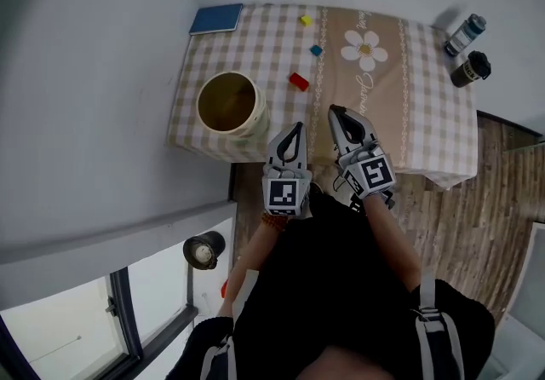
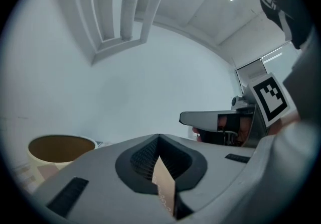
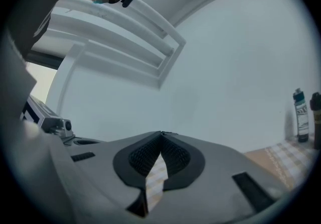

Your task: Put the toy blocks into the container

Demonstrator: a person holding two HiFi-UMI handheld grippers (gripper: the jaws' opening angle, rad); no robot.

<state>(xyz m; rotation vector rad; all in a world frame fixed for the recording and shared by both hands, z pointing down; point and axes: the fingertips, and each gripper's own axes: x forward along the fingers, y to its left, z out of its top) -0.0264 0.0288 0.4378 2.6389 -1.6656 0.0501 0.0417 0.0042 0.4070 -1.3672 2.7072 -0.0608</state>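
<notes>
Three toy blocks lie on the checked tablecloth (image 1: 426,131): a red block (image 1: 299,81), a small teal block (image 1: 316,50) and a yellow block (image 1: 306,20) farther back. A round cream container (image 1: 230,104) stands at the table's near left corner, its rim also in the left gripper view (image 2: 61,146). My left gripper (image 1: 297,126) is shut and empty at the table's near edge, right of the container. My right gripper (image 1: 334,109) is shut and empty beside it, short of the red block. Both point upward toward the wall, jaws meeting at the tips (image 2: 158,135) (image 3: 161,132).
A blue notebook (image 1: 216,19) lies at the table's back left corner. Two bottles (image 1: 465,34) (image 1: 470,69) stand at the back right, seen also in the right gripper view (image 3: 300,115). A wooden floor (image 1: 477,208) lies to the right, a window frame below left.
</notes>
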